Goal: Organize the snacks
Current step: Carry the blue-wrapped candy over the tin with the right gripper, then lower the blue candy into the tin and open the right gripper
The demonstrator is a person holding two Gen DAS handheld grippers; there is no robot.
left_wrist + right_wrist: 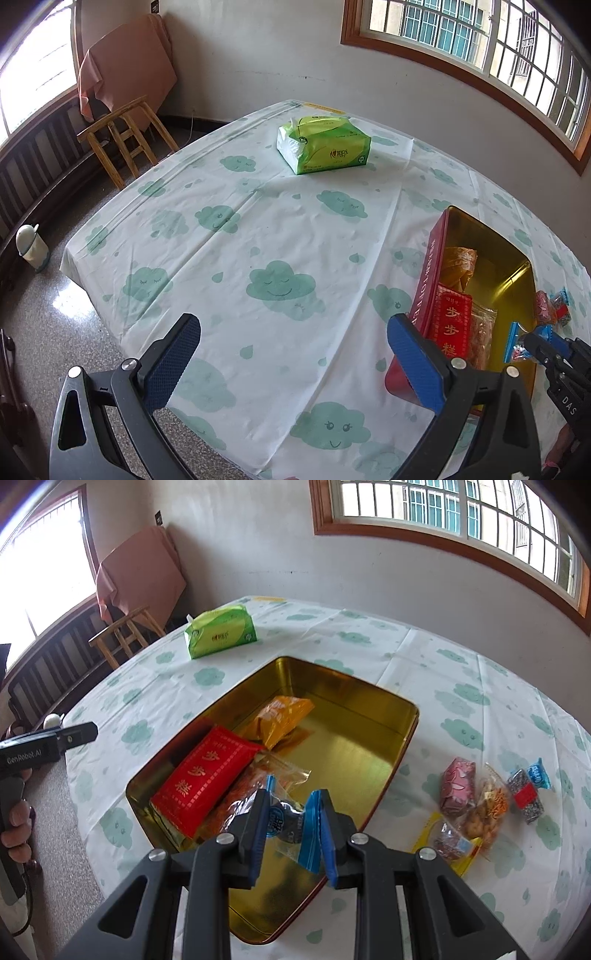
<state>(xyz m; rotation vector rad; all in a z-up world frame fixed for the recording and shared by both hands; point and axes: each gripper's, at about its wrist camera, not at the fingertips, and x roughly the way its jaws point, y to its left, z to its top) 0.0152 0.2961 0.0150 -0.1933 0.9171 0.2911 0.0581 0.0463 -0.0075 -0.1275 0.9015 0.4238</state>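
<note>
A red tin with a gold inside (369, 746) (424, 280) stands open on the table. In it lie a red packet (203, 779) (448, 325), an orange packet (282, 716) and a clear bag of orange snacks (240, 801). My right gripper (293, 819) is shut on a blue-ended dark snack packet (291, 819) over the tin's near end. My left gripper (291, 350) is open and empty, left of the tin above the tablecloth. Several loose snacks (480, 801) lie on the cloth right of the tin.
A green tissue pack (323, 142) (221, 633) sits at the table's far side. A wooden stool (125, 140) and a cloth-draped object stand by the far left wall. A white bin (31, 245) is on the floor at left.
</note>
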